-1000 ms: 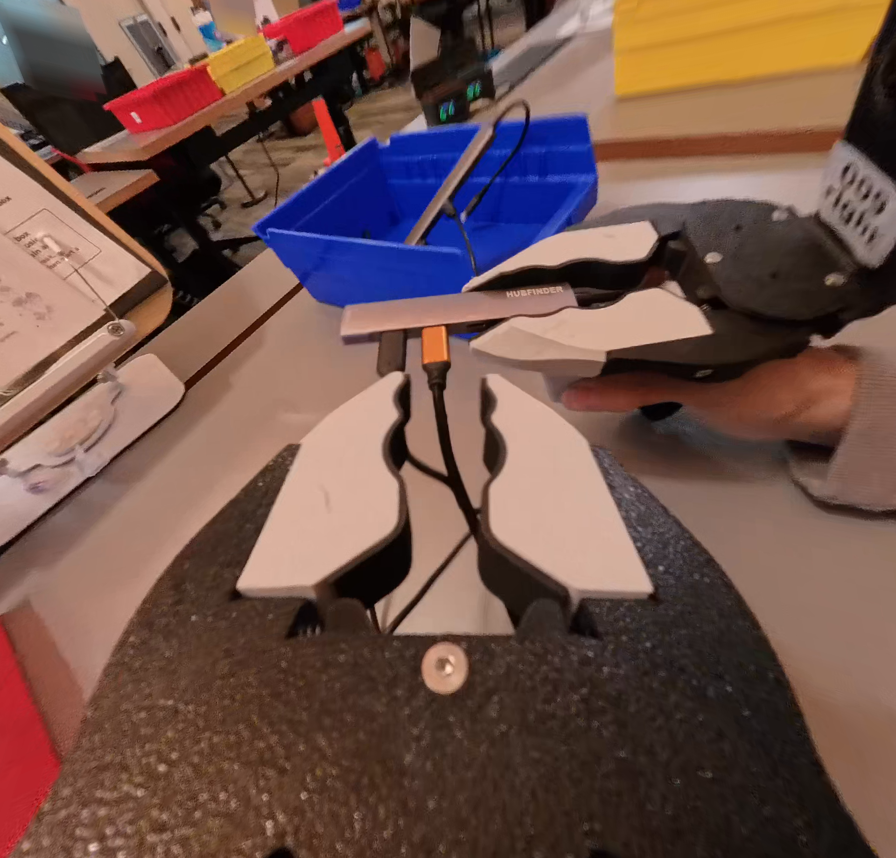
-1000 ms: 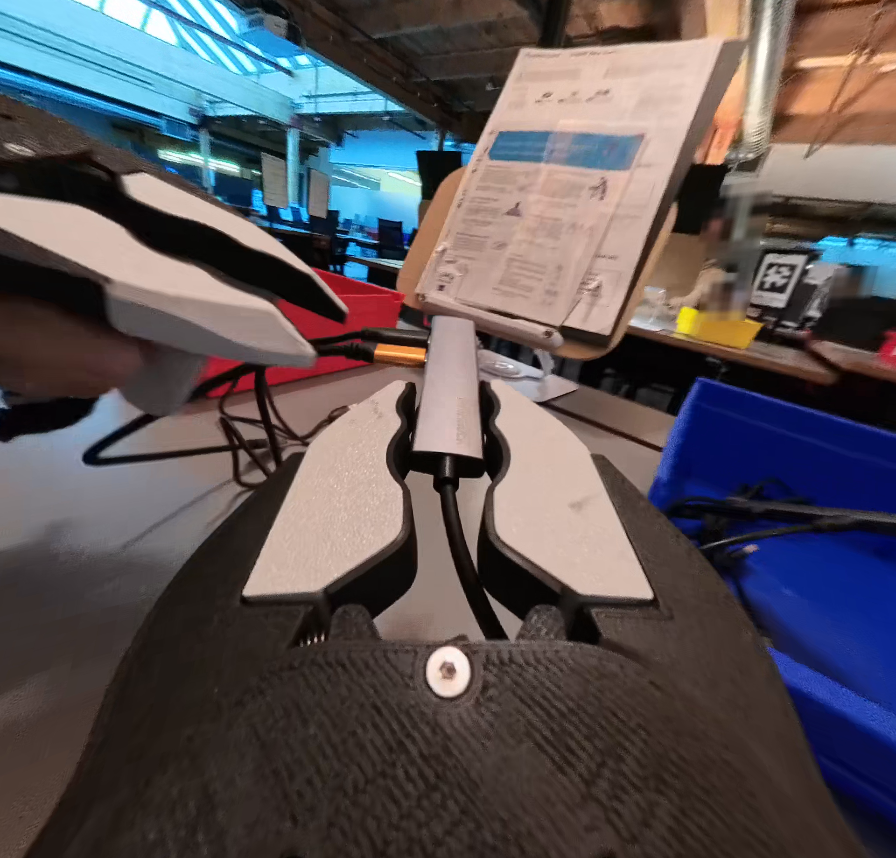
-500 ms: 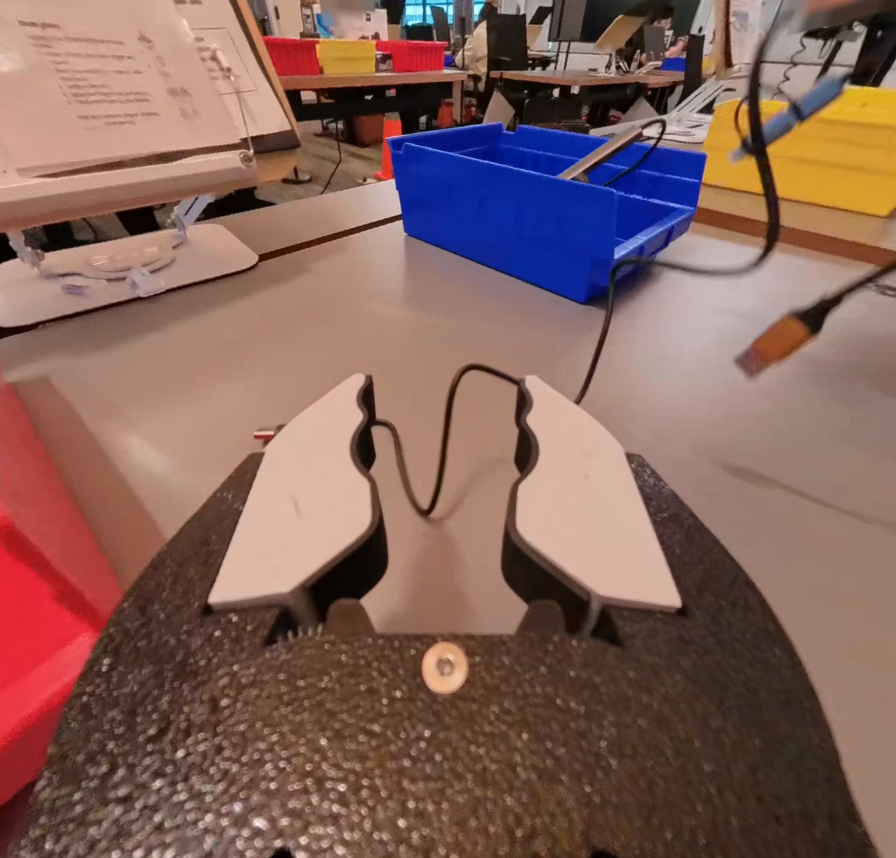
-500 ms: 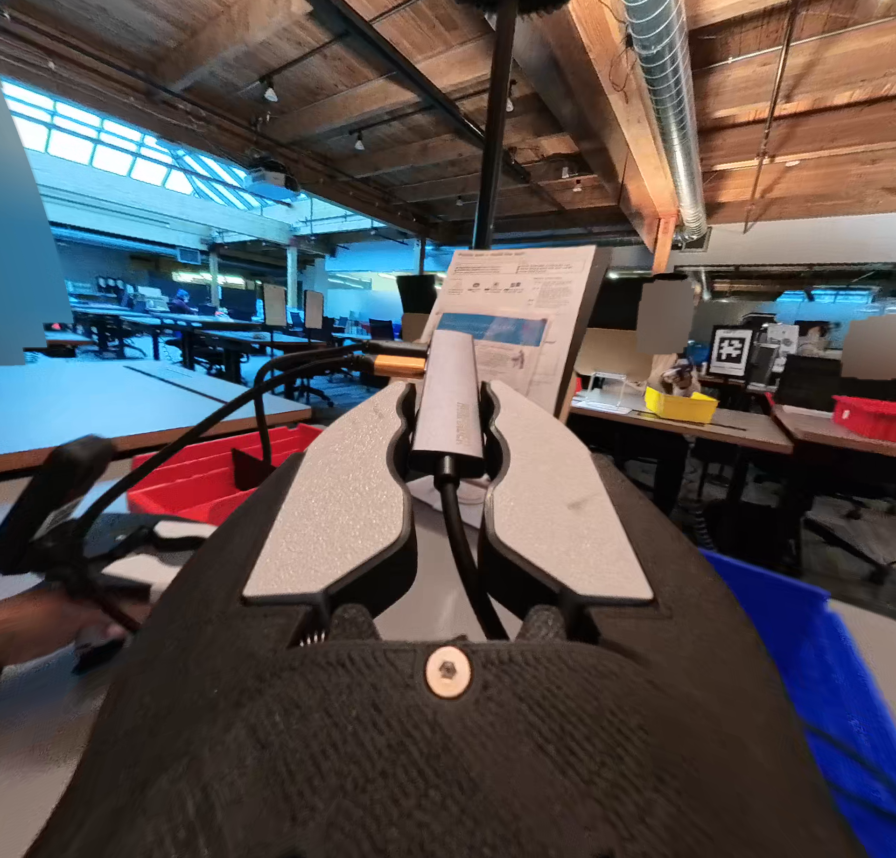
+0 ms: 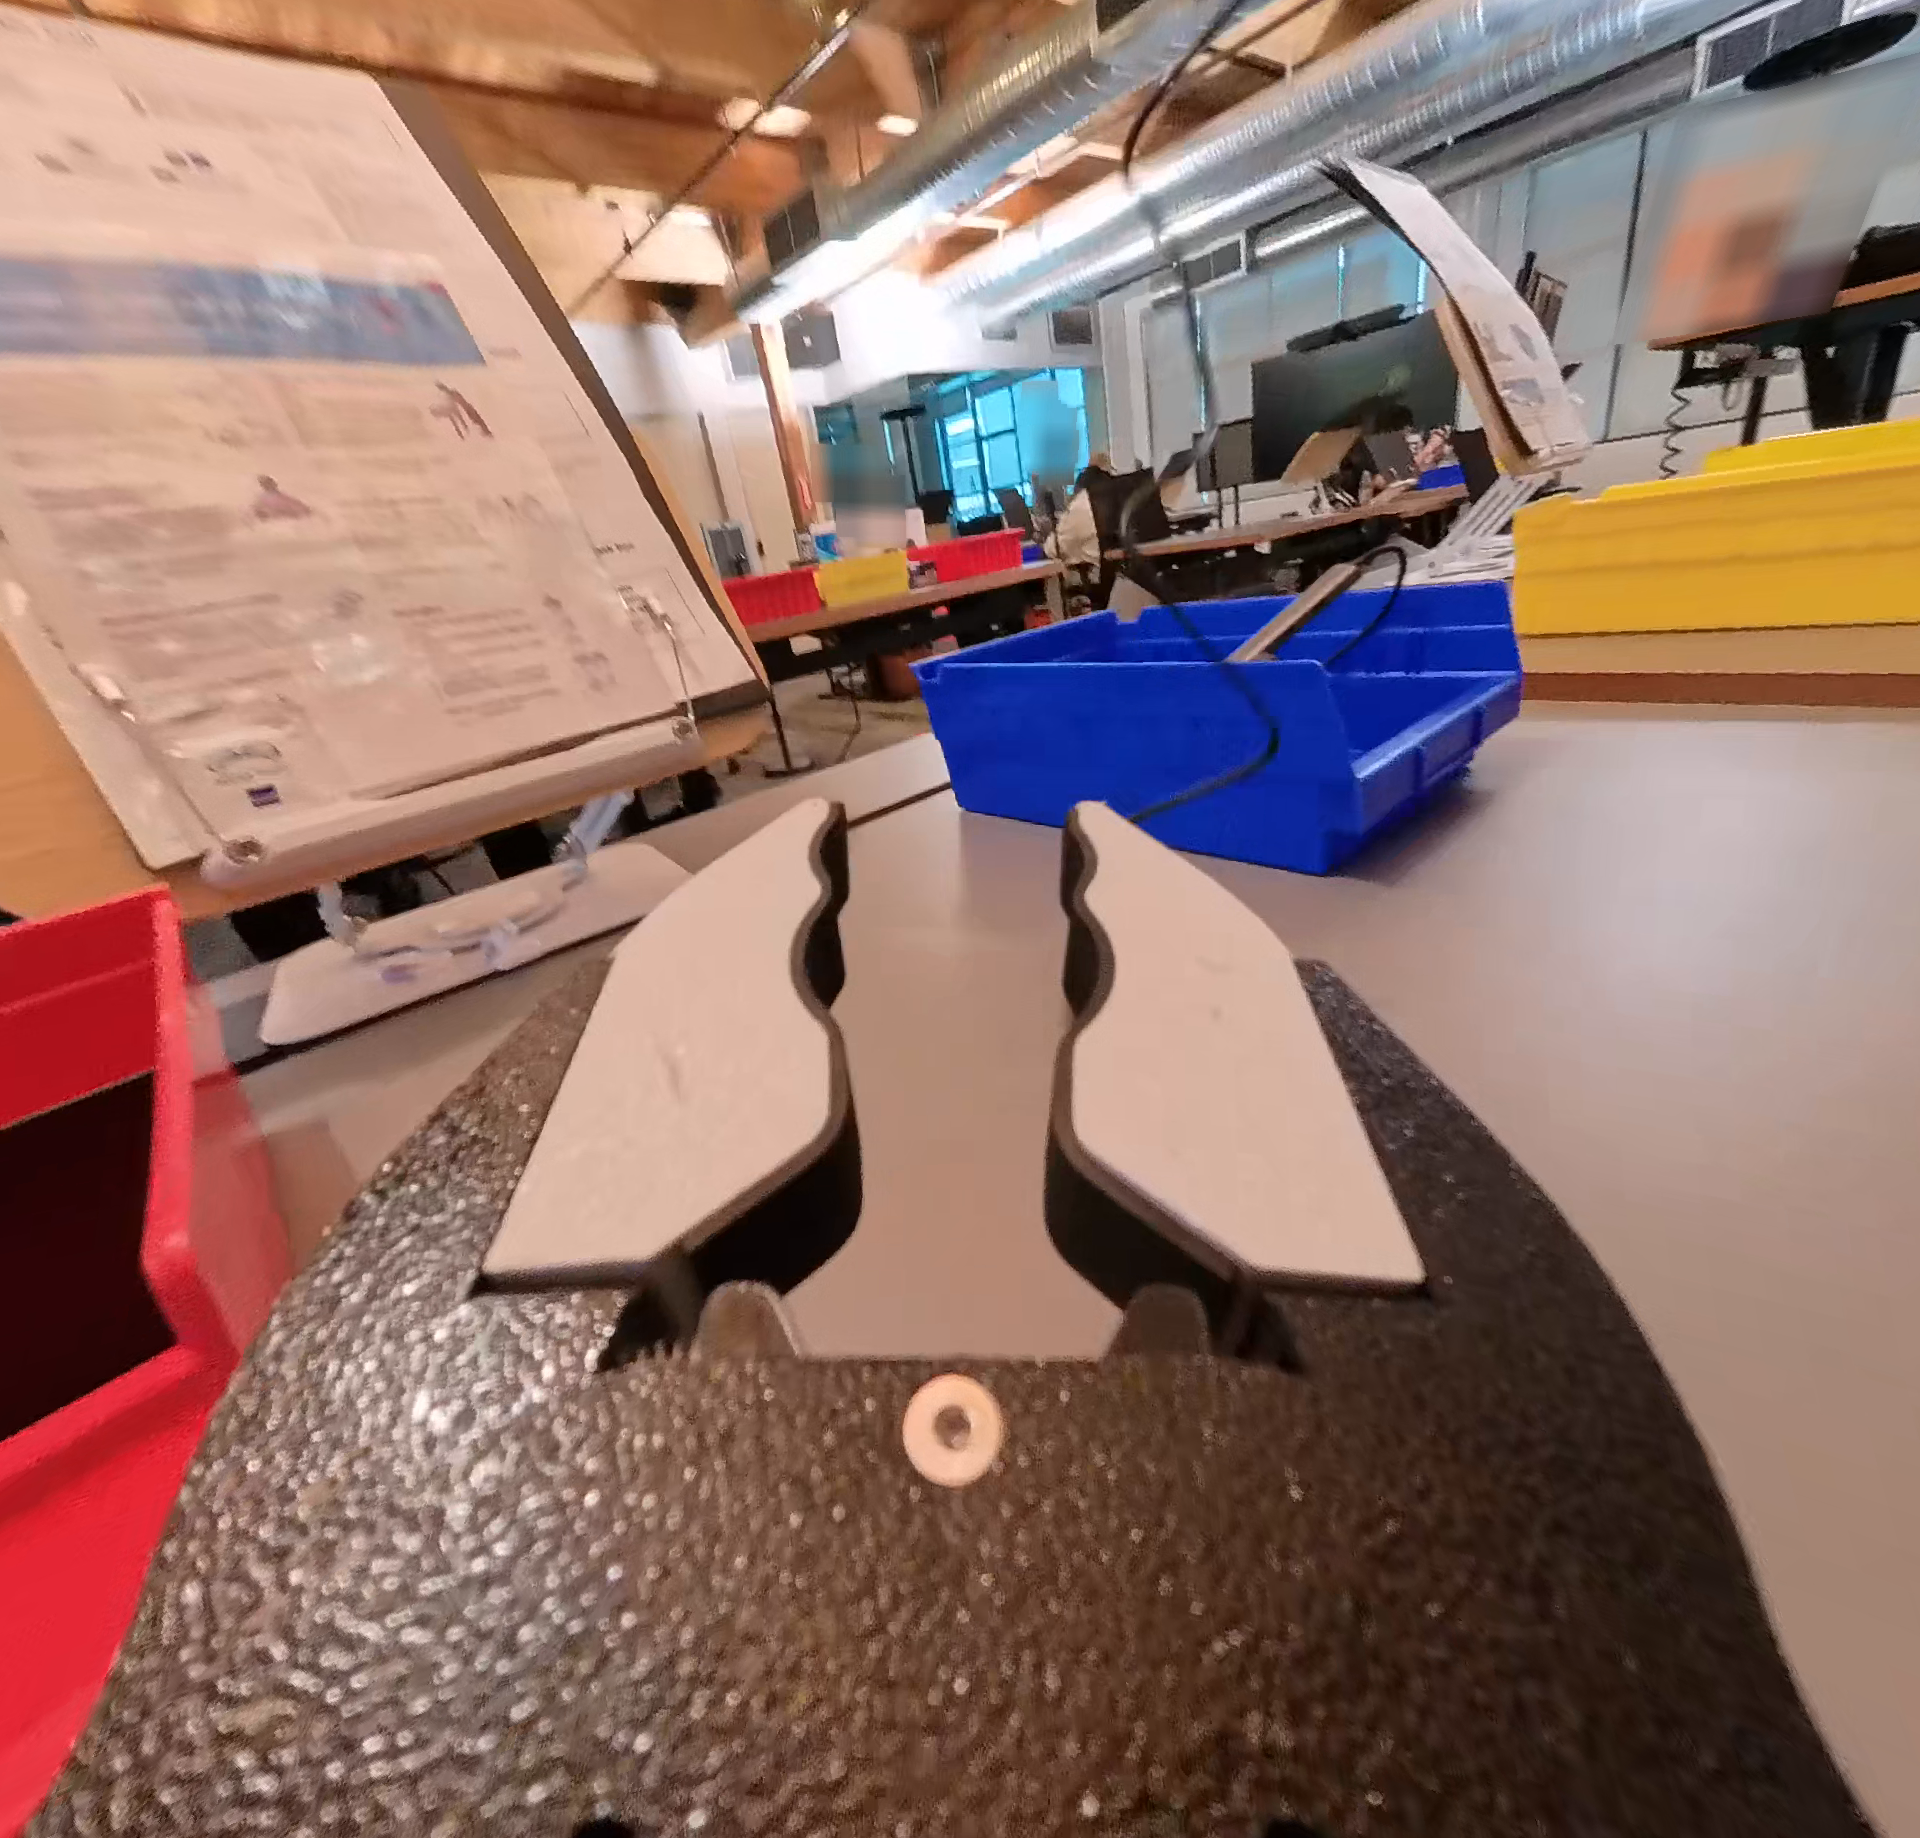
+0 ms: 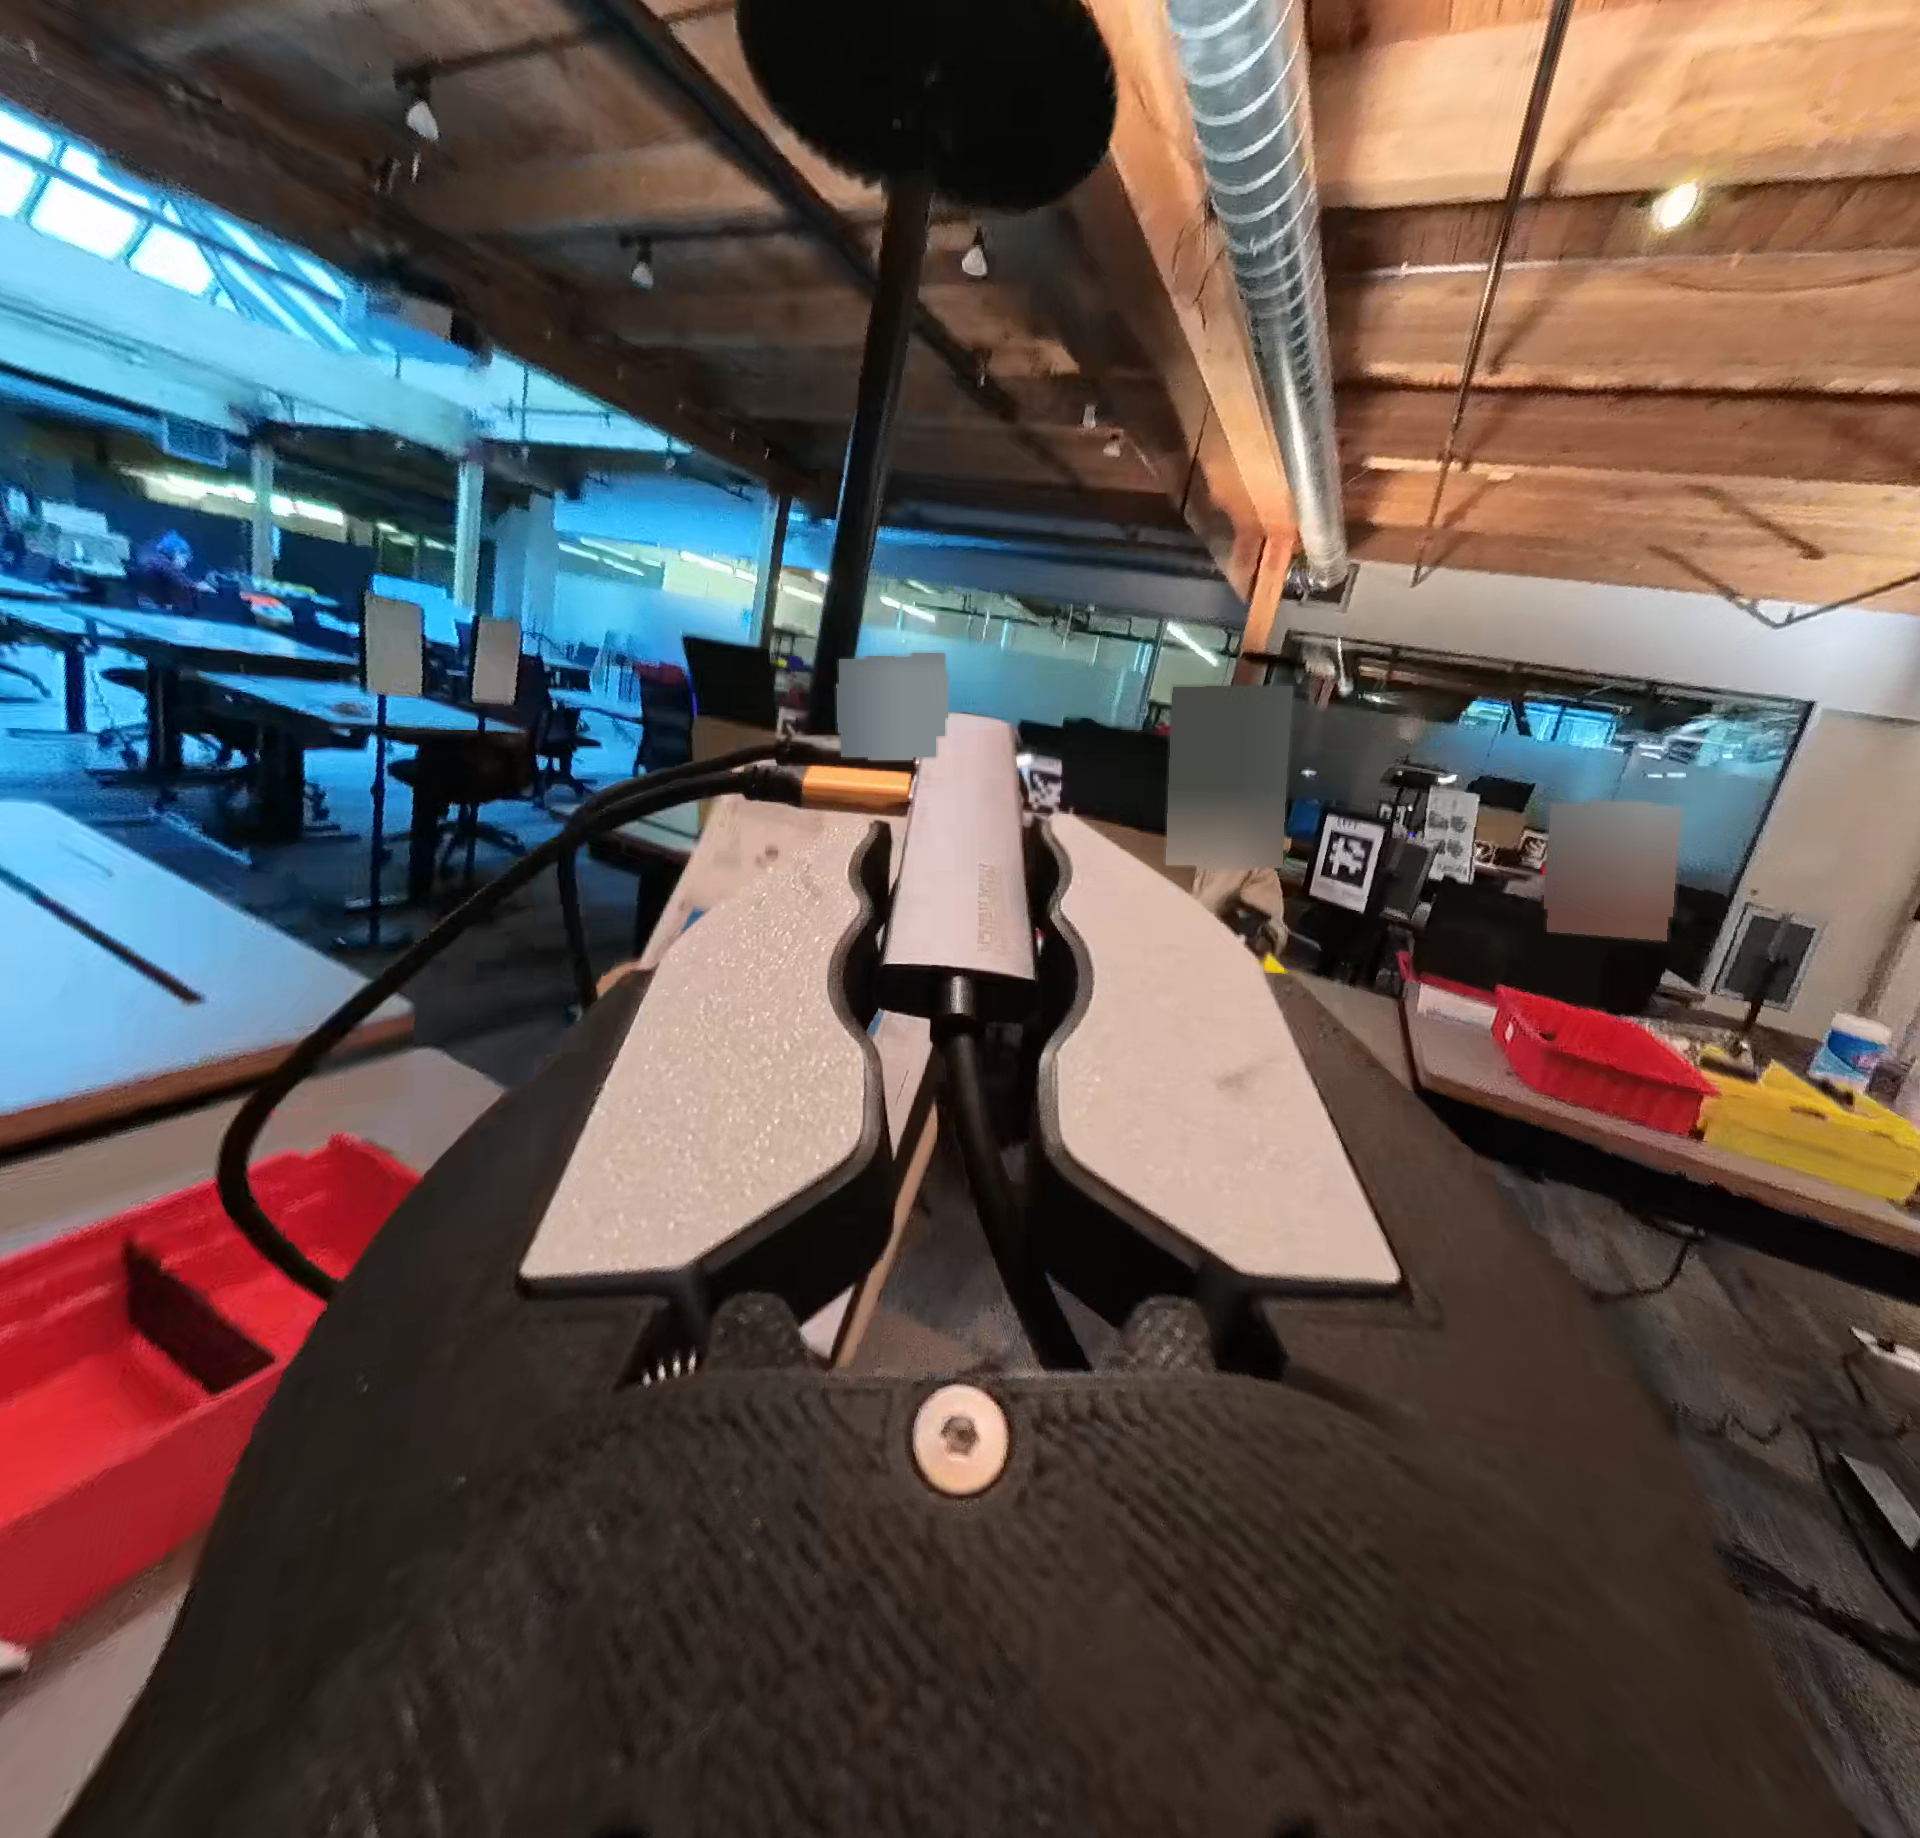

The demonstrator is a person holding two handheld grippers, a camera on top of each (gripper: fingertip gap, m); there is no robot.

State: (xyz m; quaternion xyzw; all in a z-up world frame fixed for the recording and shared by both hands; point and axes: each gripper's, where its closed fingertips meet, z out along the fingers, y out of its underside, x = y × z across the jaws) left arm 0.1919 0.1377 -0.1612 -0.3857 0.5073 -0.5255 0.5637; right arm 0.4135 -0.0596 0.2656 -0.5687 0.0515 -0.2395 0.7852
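My right gripper point(image 6: 961, 838) is shut on a slim grey USB hub point(image 6: 961, 853) and holds it raised in the air, pointing out over the room. An orange-tipped plug point(image 6: 857, 786) and a black plug sit in the hub's left side, and their black cables point(image 6: 416, 967) loop down to the left. The hub's own black cable runs back between the fingers. My left gripper point(image 5: 948, 827) is open and empty, low over the grey table point(image 5: 1558, 957). A blue bin point(image 5: 1226, 739) ahead of it holds another grey hub point(image 5: 1288, 619) with a black cable.
A document stand point(image 5: 312, 500) with a printed sheet stands at the left on a white base. A red bin point(image 5: 94, 1165) sits at my near left and also shows in the right wrist view point(image 6: 135, 1321). Yellow bins point(image 5: 1714, 541) are at the far right. A black lamp pole point(image 6: 873, 438) rises ahead. The tips of one gripper are about 50 centimetres away from the tips of the other.
My left gripper let go of the orange-plug cable, opened and swung left and up. My right gripper lifted the hub, plugs attached, high off the table.
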